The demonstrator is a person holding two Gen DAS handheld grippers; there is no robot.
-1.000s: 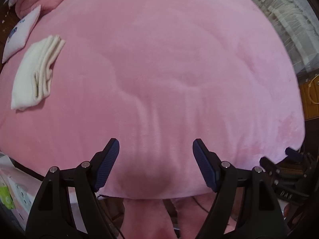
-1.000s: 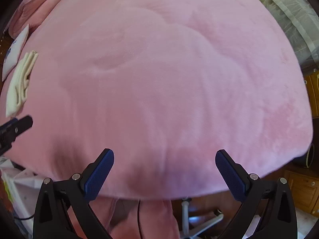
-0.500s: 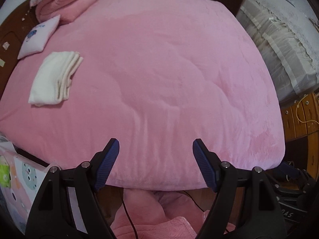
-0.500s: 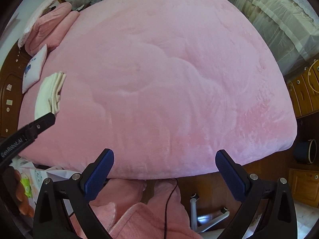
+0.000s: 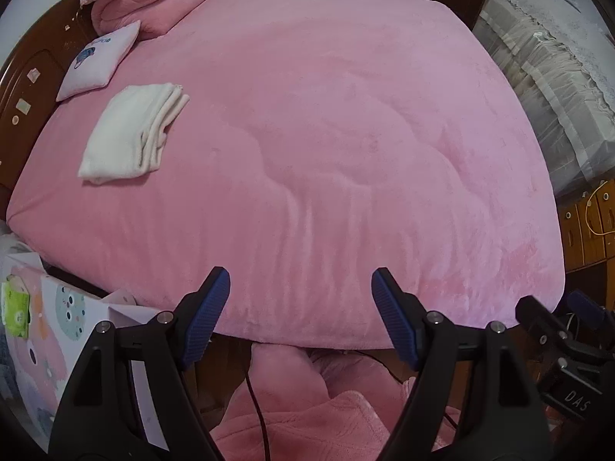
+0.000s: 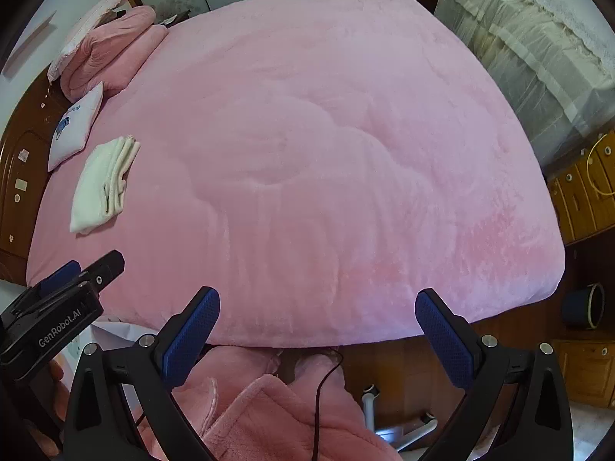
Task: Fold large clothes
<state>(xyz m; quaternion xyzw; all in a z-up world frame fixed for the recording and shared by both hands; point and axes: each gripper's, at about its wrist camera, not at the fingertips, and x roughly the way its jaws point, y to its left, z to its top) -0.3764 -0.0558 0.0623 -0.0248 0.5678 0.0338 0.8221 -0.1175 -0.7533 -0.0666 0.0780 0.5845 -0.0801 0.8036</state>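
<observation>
A folded white garment point(image 5: 130, 134) point(image 6: 102, 180) lies on the left side of the pink bed cover point(image 5: 346, 134) point(image 6: 326, 153). My left gripper point(image 5: 300, 274) hangs open high over the bed's near edge, nothing between its blue pads. My right gripper point(image 6: 317, 294) is also open and empty, jaws wider, above the same edge. Each gripper shows in the other's view: the left gripper point(image 6: 82, 269) at lower left, the right gripper point(image 5: 557, 315) at lower right. Pink fleece cloth point(image 5: 307, 403) point(image 6: 269, 415) lies below both, beyond the bed's edge; whether it is worn I cannot tell.
A small white pillow point(image 5: 100, 61) and a rolled pink blanket point(image 5: 150, 0) sit by the wooden headboard point(image 5: 30, 77). Lace-covered furniture point(image 6: 538, 57) and wooden drawers point(image 6: 584, 192) stand to the right. A patterned box point(image 5: 38, 326) is at the left, a dark bucket point(image 6: 584, 311) on the floor.
Both grippers have risen and drawn back from the bed, so the whole cover, the headboard and the floor have come into view. Their jaws have kept the same width.
</observation>
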